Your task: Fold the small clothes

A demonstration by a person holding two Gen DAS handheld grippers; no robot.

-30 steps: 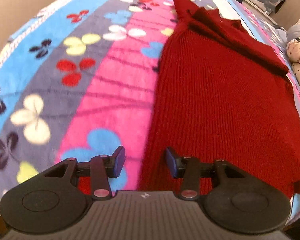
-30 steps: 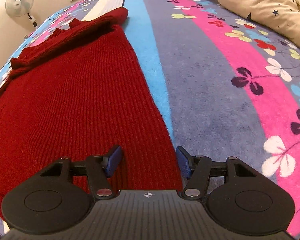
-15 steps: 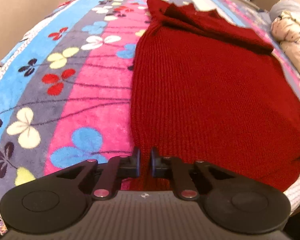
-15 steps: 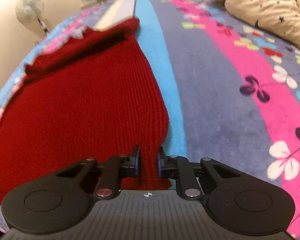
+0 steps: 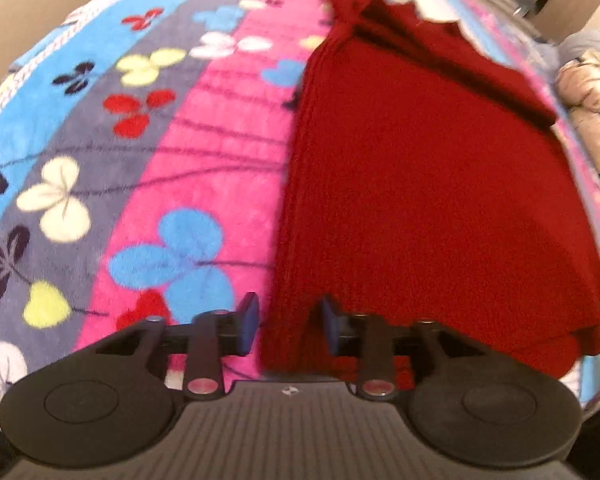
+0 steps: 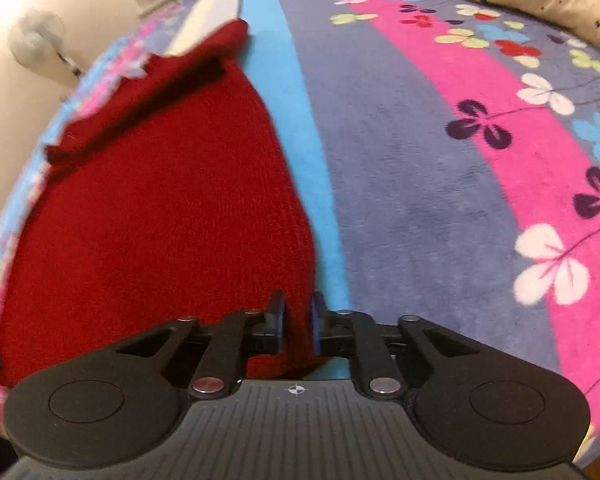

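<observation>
Warm indoor light, soft with motion blur and heavy fisheye bend.

Both views curve the striped blanket (image 5: 228, 152) into a dome, with dark corners at the rim. The red sweater (image 5: 428, 184) loses its knit texture to blur (ribs show faintly in the right view). The pale wall (image 6: 40, 12) top left glares, washing out the fan (image 6: 36, 36).

Ribbed knit sweater (image 5: 420, 184) (matt red) on fuzzy fleece blanket (image 5: 204, 168).
</observation>
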